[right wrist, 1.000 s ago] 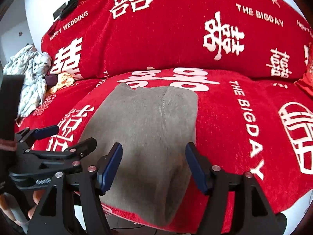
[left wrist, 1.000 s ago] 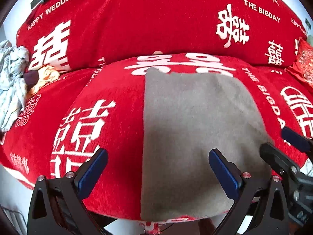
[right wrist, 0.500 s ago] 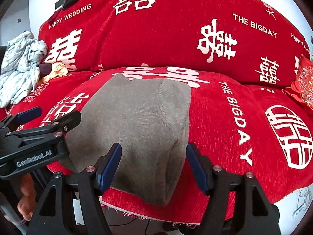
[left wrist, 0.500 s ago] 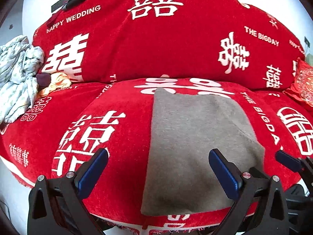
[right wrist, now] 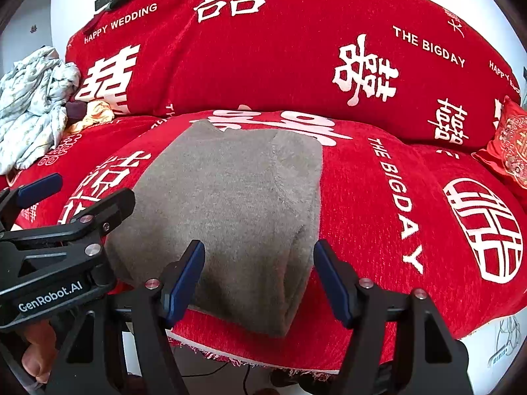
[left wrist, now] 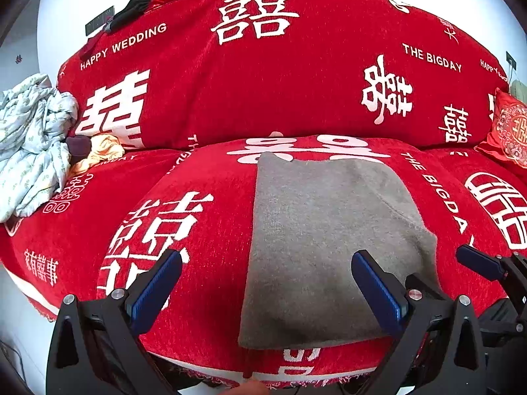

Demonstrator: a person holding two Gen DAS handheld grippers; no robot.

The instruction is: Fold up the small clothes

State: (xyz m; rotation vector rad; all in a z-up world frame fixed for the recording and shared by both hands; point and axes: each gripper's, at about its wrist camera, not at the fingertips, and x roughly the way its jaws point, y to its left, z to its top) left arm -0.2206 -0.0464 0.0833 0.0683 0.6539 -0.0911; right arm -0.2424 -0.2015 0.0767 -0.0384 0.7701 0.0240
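A sofa [left wrist: 204,237] draped in a red cover with white wedding characters and the words "HAPPY WEDDING" and "THE BIGDAY" fills the space ahead of both tongs, its backrest rising beyond the seat against a pale wall [left wrist: 66,6]. The folded grey cloth [left wrist: 316,247] lies flat on the seat cushion, ahead of the left tongs [left wrist: 266,288] and toward their right finger, its near edge at the front of the cushion; from the right tongs [right wrist: 258,278] it sits straight ahead between the fingers and off to their left. Both tongs hang spread wide with nothing between the pads, clear of the cloth. Far to the left lies a heap of pale crumpled laundry [left wrist: 29,151] beside a yellow piece [left wrist: 102,151]. A red embroidered cushion [left wrist: 510,131] leans at the far right.
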